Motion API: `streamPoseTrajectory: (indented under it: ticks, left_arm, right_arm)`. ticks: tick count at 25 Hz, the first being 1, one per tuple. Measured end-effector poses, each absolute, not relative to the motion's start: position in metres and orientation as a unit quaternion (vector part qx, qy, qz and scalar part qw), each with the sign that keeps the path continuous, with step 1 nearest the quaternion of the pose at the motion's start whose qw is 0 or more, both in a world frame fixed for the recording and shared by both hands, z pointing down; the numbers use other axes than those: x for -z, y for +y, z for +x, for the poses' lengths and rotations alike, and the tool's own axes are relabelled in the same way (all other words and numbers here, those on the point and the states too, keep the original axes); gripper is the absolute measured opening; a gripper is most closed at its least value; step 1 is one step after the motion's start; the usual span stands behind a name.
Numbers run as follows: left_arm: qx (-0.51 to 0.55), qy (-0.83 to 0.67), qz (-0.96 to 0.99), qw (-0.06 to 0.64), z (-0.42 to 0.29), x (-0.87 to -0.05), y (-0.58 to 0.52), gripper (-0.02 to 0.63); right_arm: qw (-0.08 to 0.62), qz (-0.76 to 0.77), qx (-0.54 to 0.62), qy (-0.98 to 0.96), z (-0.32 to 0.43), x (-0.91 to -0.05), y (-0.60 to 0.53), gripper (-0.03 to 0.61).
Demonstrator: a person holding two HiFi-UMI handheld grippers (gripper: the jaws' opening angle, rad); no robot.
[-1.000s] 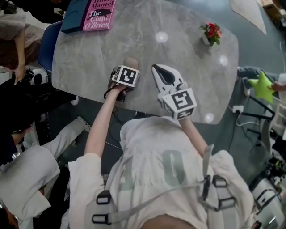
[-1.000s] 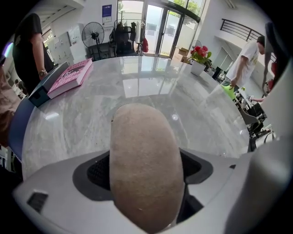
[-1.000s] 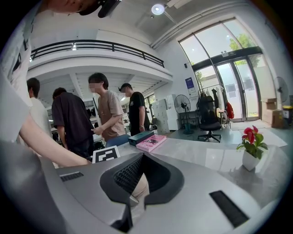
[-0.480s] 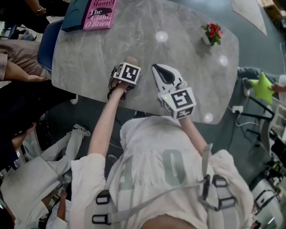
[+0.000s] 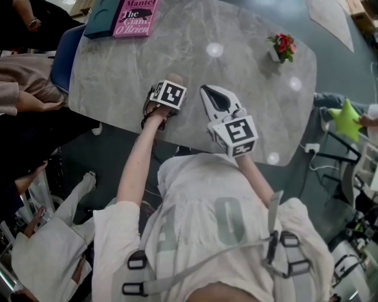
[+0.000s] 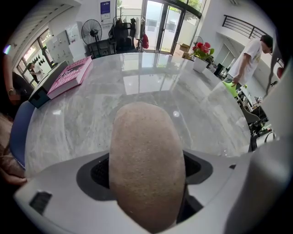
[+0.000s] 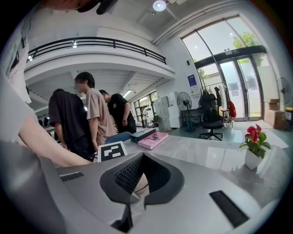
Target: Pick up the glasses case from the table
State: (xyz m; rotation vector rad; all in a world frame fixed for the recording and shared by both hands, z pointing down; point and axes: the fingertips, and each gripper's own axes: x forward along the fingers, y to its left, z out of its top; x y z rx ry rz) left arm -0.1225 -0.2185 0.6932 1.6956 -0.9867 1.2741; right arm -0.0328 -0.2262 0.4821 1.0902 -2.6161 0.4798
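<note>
My left tongs (image 6: 147, 171) are clamped on the tan, pebble-textured oval glasses case (image 5: 173, 79), whose rounded end sticks out past the jaws. It sits over the near edge of the grey marble table (image 5: 248, 71); I can't tell whether it is clear of the top. My right tongs (image 5: 208, 93) are pressed together with nothing in them, over the same edge. My left forearm reaches straight forward and my right is tucked close. At the table's far left corner, a pink book (image 5: 134, 16) reads "The Giant, O'Brien".
</note>
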Motion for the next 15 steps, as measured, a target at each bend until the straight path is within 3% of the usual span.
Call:
streamPoseTrajectory:
  ticks: [15]
  left_arm:
    - [-0.502, -0.388, 0.668, 0.390, -0.125, -0.693, -0.218, 0.396]
  right_arm:
    - [0.123, 0.389, -0.159, -0.899, -0.023, -0.477, -0.238, 0.002]
